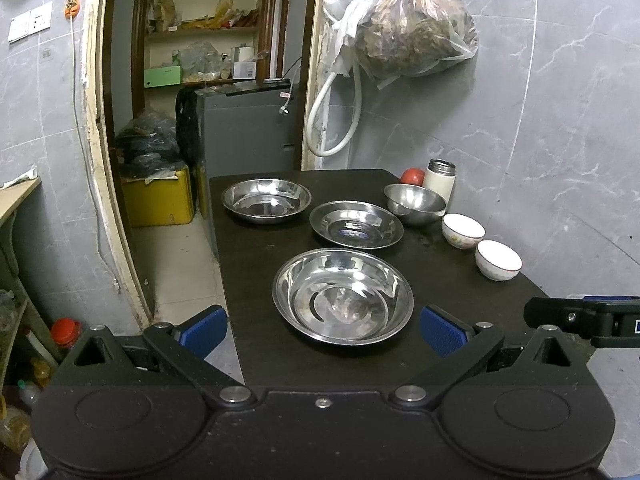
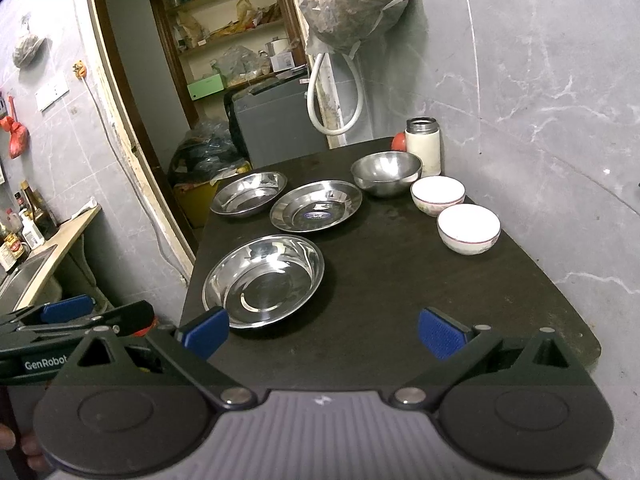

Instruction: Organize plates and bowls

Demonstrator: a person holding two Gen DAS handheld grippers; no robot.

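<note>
Plates and bowls sit on a dark tabletop (image 1: 460, 312) that stands against a grey wall. The near steel plate (image 1: 342, 296) is the closest one, by the front left part of the tabletop. It is shiny and has nothing in it. Behind it lies the sticker plate (image 1: 357, 225), a flat steel plate with a blue sticker in the middle. To the left of that one, near the far edge, is the far steel plate (image 1: 266, 201). The three plates lie near each other but do not touch.

On the right side, near the wall, sits a steel bowl (image 1: 414, 204). In front of it are two small white bowls in a row. The far white bowl (image 1: 463, 231) is just beside the steel bowl. The near white bowl (image 1: 498, 260) is just beside the far white bowl.

Behind the steel bowl stands a white flask (image 1: 439, 178) with a silver top. A red round thing (image 1: 412, 176) peeks out beside the flask.

The left gripper (image 1: 323, 330) floats just over the front edge of the tabletop, by the near steel plate. Its blue pads are spread wide and grasp nothing. The right gripper (image 2: 323, 332) floats over the front of the tabletop too, spread wide with nothing between its pads.

A big plastic bag (image 1: 416, 28) hangs on the wall above.
</note>
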